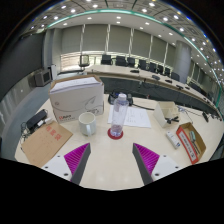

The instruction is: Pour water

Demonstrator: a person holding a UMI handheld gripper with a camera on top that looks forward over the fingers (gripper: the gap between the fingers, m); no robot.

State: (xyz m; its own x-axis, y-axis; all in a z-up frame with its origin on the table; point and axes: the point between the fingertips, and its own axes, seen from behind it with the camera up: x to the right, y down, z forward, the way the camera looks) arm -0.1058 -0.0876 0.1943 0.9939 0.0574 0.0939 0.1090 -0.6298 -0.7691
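A clear plastic water bottle [119, 113] stands upright on a red coaster [116, 133] on the beige table [110, 160], straight ahead and beyond my fingers. Left of it sits a white cup [88, 123]. My gripper [112, 157] is open, its two magenta pads [78, 155] spread wide, with only bare tabletop between them. The bottle and the cup are well clear of the fingertips.
A white cardboard box [77, 96] stands behind the cup. A brown envelope [45, 143] lies at the left, papers [135, 116] behind the bottle, and an orange packet [190, 142] at the right. Office chairs and long desks line the back of the room.
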